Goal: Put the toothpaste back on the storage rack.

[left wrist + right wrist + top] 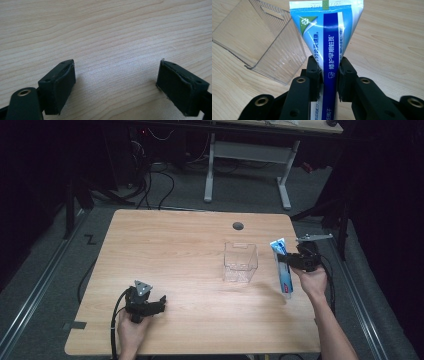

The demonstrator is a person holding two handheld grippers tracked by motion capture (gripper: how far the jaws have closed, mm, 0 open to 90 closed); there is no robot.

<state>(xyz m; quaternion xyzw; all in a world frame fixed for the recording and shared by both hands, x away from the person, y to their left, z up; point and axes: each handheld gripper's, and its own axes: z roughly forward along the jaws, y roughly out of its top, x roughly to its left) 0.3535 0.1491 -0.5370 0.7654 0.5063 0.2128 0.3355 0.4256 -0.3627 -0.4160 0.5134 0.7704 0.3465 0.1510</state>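
Observation:
A blue and white toothpaste tube [283, 266] is held clear of the wooden table [165, 250] at the right, flat crimped end up. My right gripper [296, 260] is shut on the tube [329, 47] around its middle, both jaws pressing its sides. Just left of it stands a clear plastic box [240, 262], open at the top; the right gripper view has the box [259, 42] beside the tube's upper half. My left gripper [156, 302] rests low near the table's front left, open, with bare wood between its pads [60, 85].
A round cable hole [238, 226] sits in the table near its far edge. Beyond the table stands a white-legged desk [250, 165] with cables on the floor. The table's right edge runs close to the right hand.

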